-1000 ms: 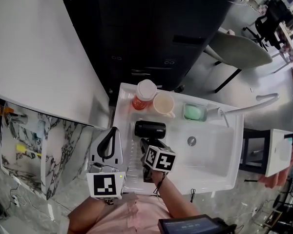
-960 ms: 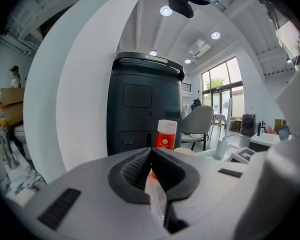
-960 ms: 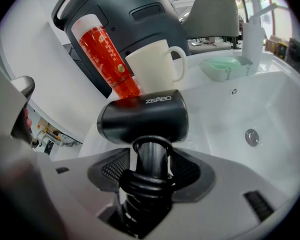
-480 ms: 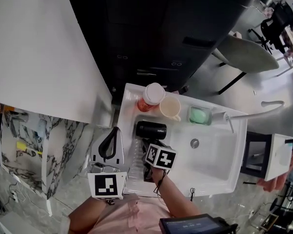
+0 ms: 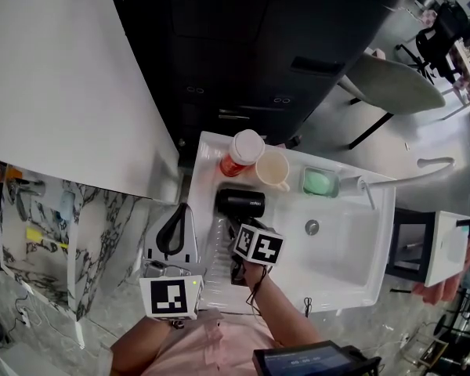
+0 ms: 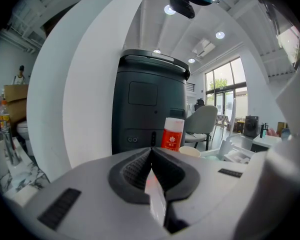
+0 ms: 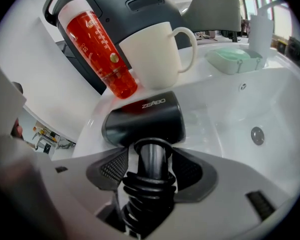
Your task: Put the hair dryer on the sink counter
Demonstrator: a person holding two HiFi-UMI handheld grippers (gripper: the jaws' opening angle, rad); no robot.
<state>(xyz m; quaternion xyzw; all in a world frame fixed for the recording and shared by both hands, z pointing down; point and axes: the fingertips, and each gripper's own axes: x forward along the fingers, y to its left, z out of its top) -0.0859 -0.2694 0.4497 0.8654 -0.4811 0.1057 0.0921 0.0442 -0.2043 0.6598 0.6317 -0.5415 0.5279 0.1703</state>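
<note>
The black hair dryer [image 5: 240,203] [image 7: 145,119] lies on the left part of the white sink counter [image 5: 206,290], just in front of the mug and the bottle. Its handle points back toward me and sits between the fingers of my right gripper [image 5: 235,229] [image 7: 152,159]. Those jaws are opening, and a thin dark gap shows on each side of the handle. The coiled cord hangs under the gripper. My left gripper [image 5: 175,232] [image 6: 151,154] is shut on nothing and is held left of the sink, off the counter.
A red bottle with a white cap [image 5: 239,153] [image 7: 97,49] and a cream mug [image 5: 272,170] [image 7: 152,54] stand at the counter's back left. A green soap dish [image 5: 319,182] and the tap [image 5: 392,180] are further right. The basin's drain [image 5: 312,227] is right of the dryer.
The head view has shifted a little. The dryer stays in the same spot before the mug, with my right gripper still at its handle. The left gripper has not moved.
</note>
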